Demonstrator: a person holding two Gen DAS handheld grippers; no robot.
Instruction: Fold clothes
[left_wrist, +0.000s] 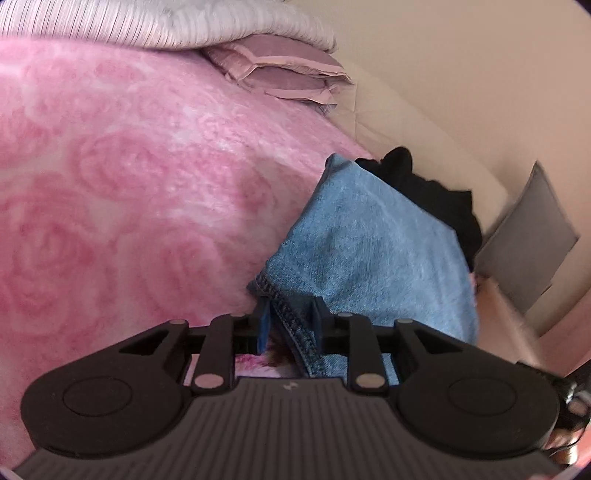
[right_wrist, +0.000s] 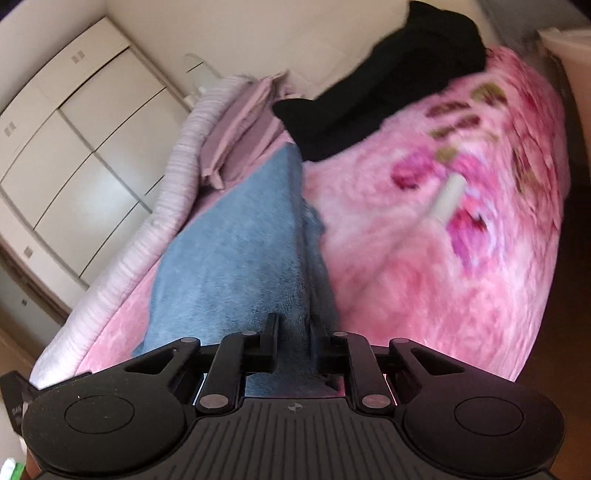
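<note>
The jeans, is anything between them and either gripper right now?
No. The denim jeans already lie between the fingers of the left gripper and of the right gripper. The black garment lies beyond them, not between.

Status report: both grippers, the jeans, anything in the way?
Left gripper and right gripper both gripping jeans. Jeans partly folded on pink blanket. Black garment beyond, touching jeans.

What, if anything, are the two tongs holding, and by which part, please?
Both grip the blue jeans: left tongs on a stitched hem edge, right tongs on a fold.
</note>
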